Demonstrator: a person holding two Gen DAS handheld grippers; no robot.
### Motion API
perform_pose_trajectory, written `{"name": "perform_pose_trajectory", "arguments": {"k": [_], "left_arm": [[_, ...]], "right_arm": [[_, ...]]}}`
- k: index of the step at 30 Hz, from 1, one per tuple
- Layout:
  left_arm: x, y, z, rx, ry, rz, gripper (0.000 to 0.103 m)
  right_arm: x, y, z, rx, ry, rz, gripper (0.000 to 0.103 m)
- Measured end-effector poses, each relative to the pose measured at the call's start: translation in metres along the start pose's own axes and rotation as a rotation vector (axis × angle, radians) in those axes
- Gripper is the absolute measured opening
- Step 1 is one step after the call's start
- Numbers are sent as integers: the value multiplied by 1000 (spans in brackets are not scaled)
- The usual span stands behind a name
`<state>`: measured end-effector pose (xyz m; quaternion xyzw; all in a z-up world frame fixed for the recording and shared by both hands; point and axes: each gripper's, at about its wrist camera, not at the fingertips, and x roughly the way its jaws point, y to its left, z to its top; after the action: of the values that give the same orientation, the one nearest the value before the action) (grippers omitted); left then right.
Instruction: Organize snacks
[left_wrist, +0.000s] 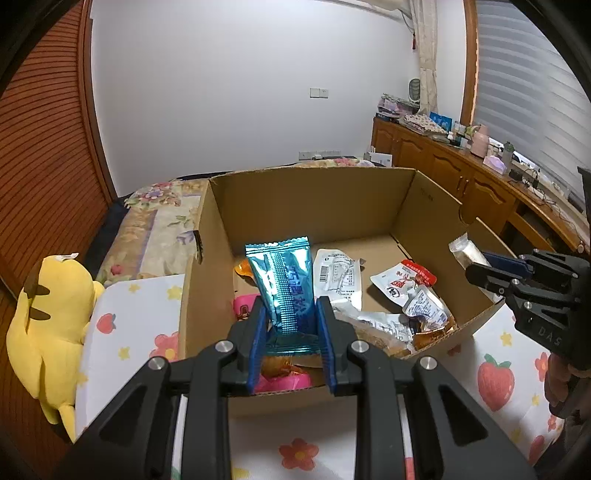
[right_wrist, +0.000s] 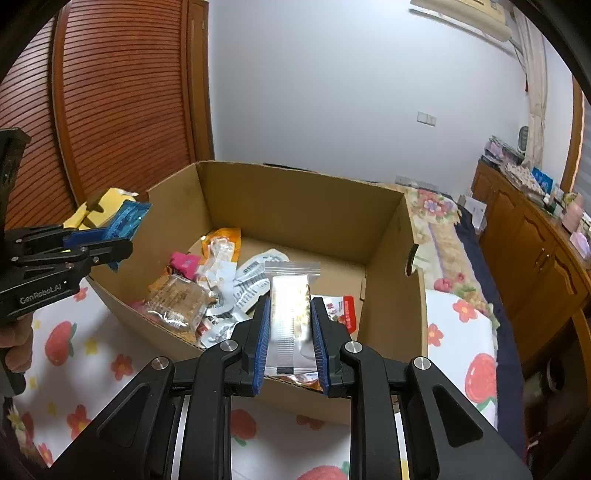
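An open cardboard box (left_wrist: 306, 199) stands on a fruit-print cloth; it also shows in the right wrist view (right_wrist: 288, 206). Several snack packets lie in it, among them a white and red packet (left_wrist: 402, 286) and a clear biscuit pack (right_wrist: 177, 299). My left gripper (left_wrist: 290, 314) is shut on a shiny blue snack packet (left_wrist: 286, 284), held over the box's near left side; it shows from the side in the right wrist view (right_wrist: 125, 221). My right gripper (right_wrist: 288, 314) is shut on a white and silver snack bar (right_wrist: 291, 314), held over the box's near edge; it appears in the left wrist view (left_wrist: 467, 253).
A yellow plush toy (left_wrist: 48, 321) sits left of the box. A floral quilt (left_wrist: 162, 221) lies behind it. A wooden cabinet (left_wrist: 461, 173) with clutter runs along the right wall. A slatted wooden door (right_wrist: 122, 103) is at the left.
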<state>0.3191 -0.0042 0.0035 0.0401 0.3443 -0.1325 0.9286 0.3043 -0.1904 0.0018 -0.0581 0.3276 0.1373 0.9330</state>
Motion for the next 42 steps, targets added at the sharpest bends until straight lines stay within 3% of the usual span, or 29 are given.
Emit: {"name": "perform_pose_trajectory", "arguments": {"k": [8, 12, 14, 17, 23, 30, 38, 42], "left_arm": [[2, -4, -2, 7, 7, -2, 27], [0, -4, -1, 6, -3, -8, 51], [-1, -4, -1, 0, -5, -16, 52], [-1, -2, -1, -6, 0, -17, 52], [-18, -3, -5, -8, -26, -14, 53], [-70, -23, -13, 51, -101, -6, 55], [-140, -34, -26, 40, -169, -9, 57], [-174, -39, -39, 42, -218, 3, 69]], "right_arm": [[3, -3, -2, 22, 6, 6, 21], [4, -4, -1, 32, 8, 8, 22], [4, -5, -1, 38, 7, 12, 25], [3, -4, 0, 43, 1, 17, 38], [-14, 2, -3, 42, -37, 34, 38], [-66, 14, -17, 39, -106, 36, 38], [-130, 22, -36, 67, -149, 14, 38], [-156, 26, -43, 68, -173, 6, 38]]}}
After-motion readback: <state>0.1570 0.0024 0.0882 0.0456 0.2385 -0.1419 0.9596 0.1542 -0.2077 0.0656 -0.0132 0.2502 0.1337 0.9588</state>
